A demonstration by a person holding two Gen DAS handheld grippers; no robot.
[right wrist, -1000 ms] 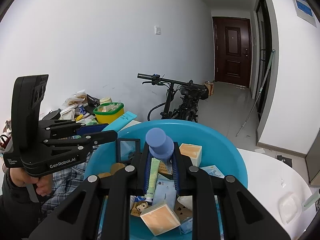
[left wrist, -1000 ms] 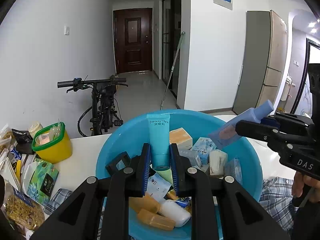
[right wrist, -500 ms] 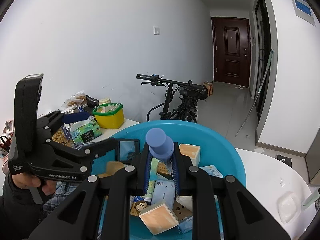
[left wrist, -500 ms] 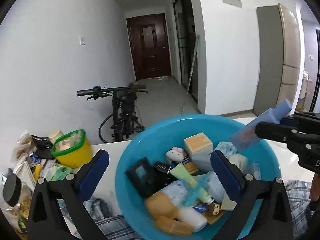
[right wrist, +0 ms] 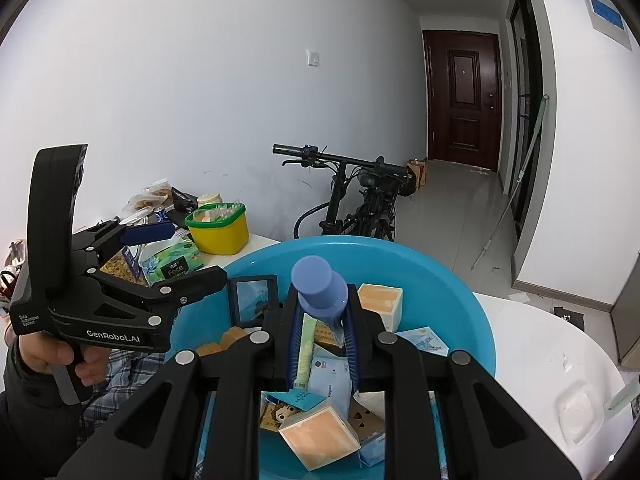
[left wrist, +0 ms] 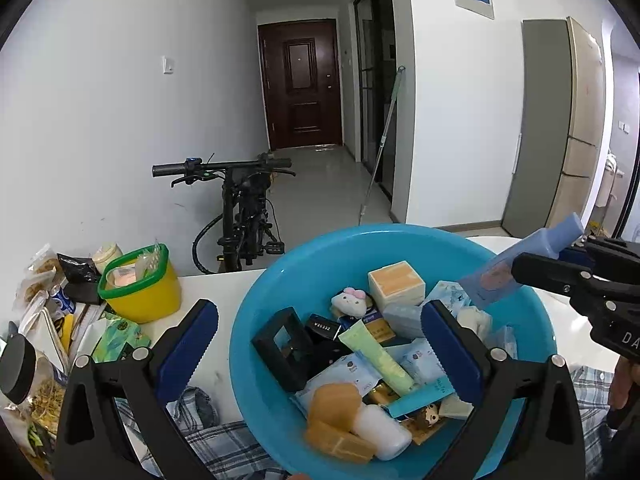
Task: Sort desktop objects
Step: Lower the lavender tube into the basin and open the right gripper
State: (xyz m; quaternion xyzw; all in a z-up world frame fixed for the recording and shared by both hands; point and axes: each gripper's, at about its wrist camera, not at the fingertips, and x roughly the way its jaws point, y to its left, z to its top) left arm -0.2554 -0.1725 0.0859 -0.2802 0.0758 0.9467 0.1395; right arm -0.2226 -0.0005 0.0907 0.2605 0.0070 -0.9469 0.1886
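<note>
since a sec ago the left gripper (left wrist: 320,344) let go of the teal tube (left wrist: 420,394), which now lies flat in the blue basin (left wrist: 256,320) w/ the other bits, and its jaws have spread wide w/ nothing between them. left to right: snack bags (left wrist: 44,276) and yellow tub (left wrist: 140,284) on the table's left, then the basin at centre w/ boxes, a green tube (left wrist: 376,354) and a small plush (left wrist: 350,300), then the right gripper (right wrist: 322,320) over the basin's right side, pinched tight on a blue bottle (right wrist: 318,286), cap pointing up & away.
</note>
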